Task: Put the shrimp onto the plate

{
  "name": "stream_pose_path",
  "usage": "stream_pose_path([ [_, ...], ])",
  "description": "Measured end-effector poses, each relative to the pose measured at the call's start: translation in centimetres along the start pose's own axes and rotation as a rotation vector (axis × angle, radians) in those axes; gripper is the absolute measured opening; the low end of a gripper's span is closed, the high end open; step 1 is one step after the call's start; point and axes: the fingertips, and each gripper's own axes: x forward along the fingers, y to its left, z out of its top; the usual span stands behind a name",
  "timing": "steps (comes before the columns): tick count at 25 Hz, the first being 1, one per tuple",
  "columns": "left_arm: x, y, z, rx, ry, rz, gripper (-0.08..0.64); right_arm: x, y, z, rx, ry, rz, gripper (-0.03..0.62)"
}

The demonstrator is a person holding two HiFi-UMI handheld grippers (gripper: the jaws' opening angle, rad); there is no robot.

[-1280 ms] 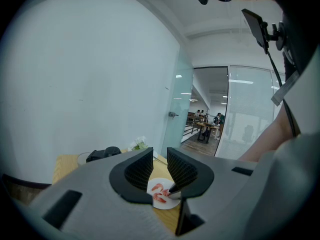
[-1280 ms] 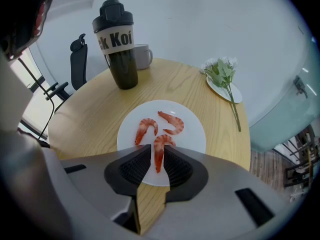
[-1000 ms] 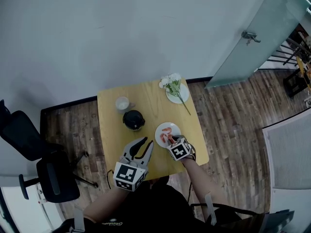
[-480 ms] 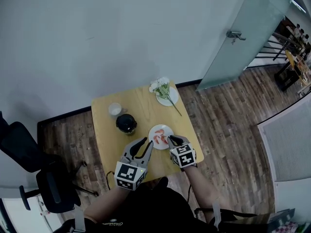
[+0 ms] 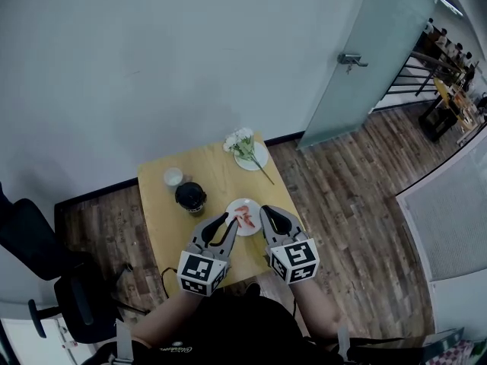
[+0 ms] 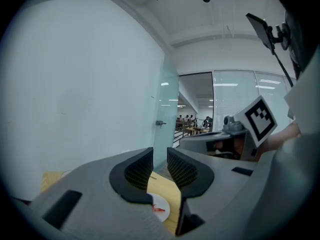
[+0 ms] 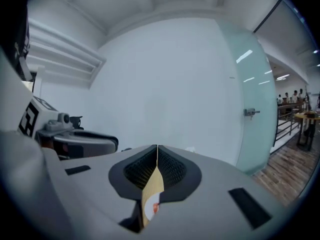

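Observation:
A small white plate [image 5: 249,223] sits near the front of the yellow table [image 5: 209,170] with orange shrimp [image 5: 242,213] lying on it. My left gripper [image 5: 221,225] hovers just left of the plate, its jaws a narrow gap apart and empty. To the plate's right, my right gripper [image 5: 268,214] is held above the table's front edge, jaws closed together with nothing between them. In the left gripper view the plate [image 6: 166,215] and a shrimp [image 6: 158,210] show below the left gripper [image 6: 160,160]. In the right gripper view a sliver of the plate [image 7: 150,210] shows below the right gripper [image 7: 157,156].
A black pot [image 5: 190,197] stands left of the plate, a white cup [image 5: 173,176] behind it. A second plate with white flowers [image 5: 245,149] sits at the table's far right corner. A black office chair [image 5: 42,257] stands left; a glass door [image 5: 358,59] stands at the right.
My right gripper has pulled back from the plate toward me and risen, leaving the shrimp on the plate. The left gripper has stayed in place.

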Motion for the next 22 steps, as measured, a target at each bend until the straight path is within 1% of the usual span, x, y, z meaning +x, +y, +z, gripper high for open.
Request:
stream_pose_path([
  [5,-0.2,-0.3,1.1,0.016,-0.029,-0.001,0.089,-3.1,1.2,4.3,-0.014,-0.164,-0.021,0.003],
  [9,-0.4,-0.6,1.6,0.024,-0.042,-0.001,0.089,-4.6,1.9,5.5,-0.032,-0.238,-0.021,0.003],
  [13,-0.4,-0.5,2.1,0.033,-0.049,-0.003,0.087,-4.8,1.9,5.4,-0.009,-0.250,-0.031,0.003],
  [22,-0.3,0.0,2.1,0.028,-0.040,-0.008,0.088,-4.0,2.3,4.9,0.013,-0.231,-0.014,0.002],
])
